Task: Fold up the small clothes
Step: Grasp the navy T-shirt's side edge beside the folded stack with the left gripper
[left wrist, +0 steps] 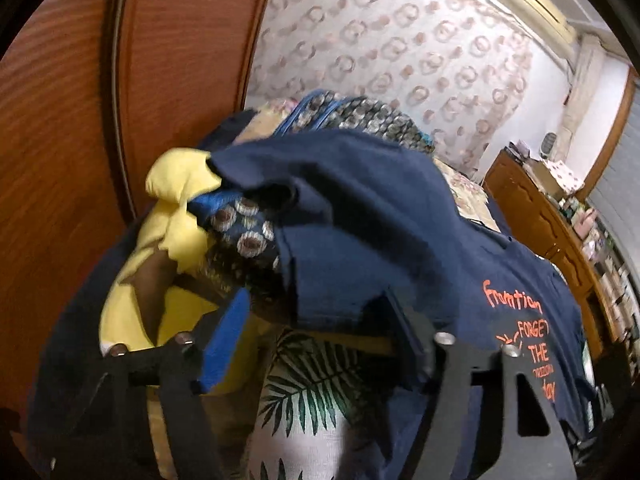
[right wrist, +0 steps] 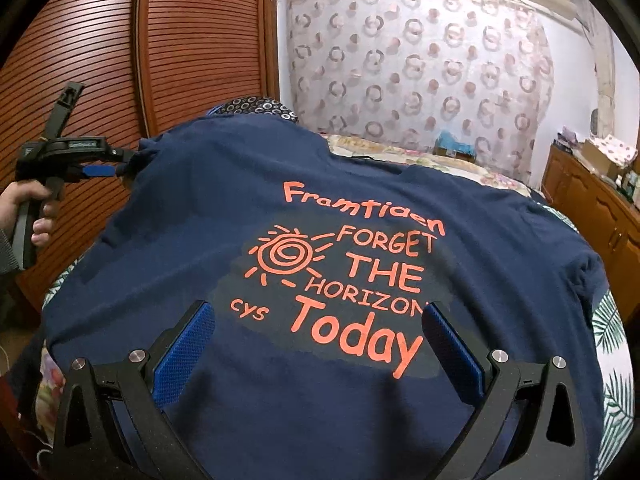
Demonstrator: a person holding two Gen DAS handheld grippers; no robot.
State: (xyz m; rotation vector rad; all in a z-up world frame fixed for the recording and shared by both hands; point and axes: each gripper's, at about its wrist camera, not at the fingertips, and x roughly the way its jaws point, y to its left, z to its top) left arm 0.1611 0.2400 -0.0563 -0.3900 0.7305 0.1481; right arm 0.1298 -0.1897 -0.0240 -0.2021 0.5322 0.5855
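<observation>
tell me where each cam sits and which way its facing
Left wrist: rides the left gripper, aimed down at the raised edge of the navy t-shirt, with yellow cloth and a wooden wardrobe beyond; only its own fingers show.
Right wrist: rides the right gripper, open above the shirt's orange print, facing the patterned curtain; the left gripper and the hand holding it show at left.
Shared: the shirt, wardrobe, curtain, leaf-print bedding.
</observation>
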